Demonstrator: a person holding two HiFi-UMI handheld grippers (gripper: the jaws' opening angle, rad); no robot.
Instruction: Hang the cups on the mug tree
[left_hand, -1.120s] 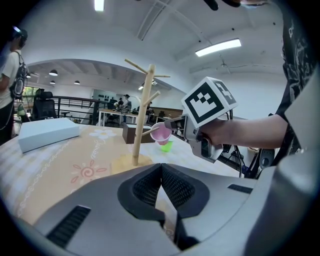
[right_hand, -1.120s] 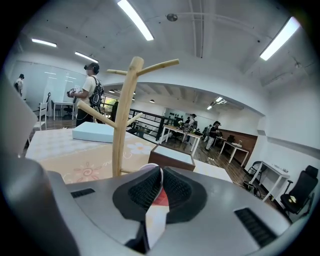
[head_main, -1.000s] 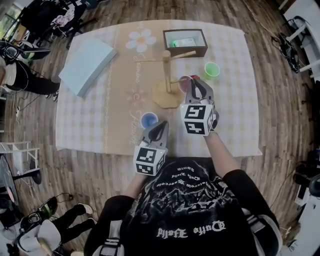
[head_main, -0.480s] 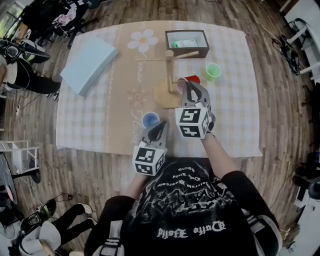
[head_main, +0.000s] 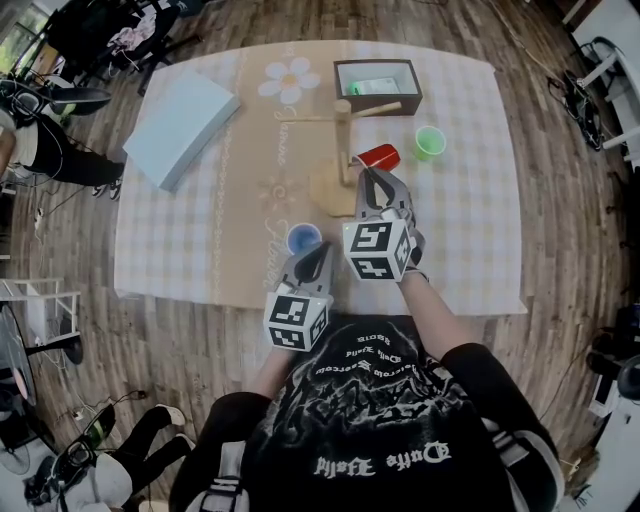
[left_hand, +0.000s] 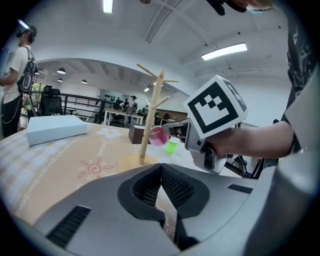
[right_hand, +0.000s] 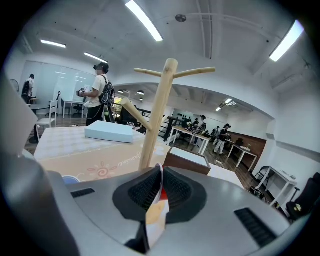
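**Red cup carried left toward the mug tree**

Right tongs (head_main: 375, 178) have shifted left since the earlier frames. The red cup (head_main: 378, 157) they carry now sits just right of the mug tree (head_main: 343, 150) trunk, above the tree's base. These tongs are clamped on the cup's wall; in the right gripper view a thin red-and-white sliver is pinched between the pads. Left tongs (head_main: 318, 252) are closed on nothing and wait at the near edge of the tabletop (head_main: 460, 230), just beside the blue cup (head_main: 303, 238). The green cup (head_main: 430, 141) stands well apart at the far right.

Step in hand, as I judge it: hook the red cup onto a peg.
- Line the handle opening up with the peg tip before advancing.
- Come in slowly; a side push on the trunk could tip the tree.
- Release only once the cup's weight hangs on the peg.

Unclear:
- No view shows the cup's handle.
- Cannot tell whether the cup already touches a peg.
- The right gripper view shows only that sliver of the cup.
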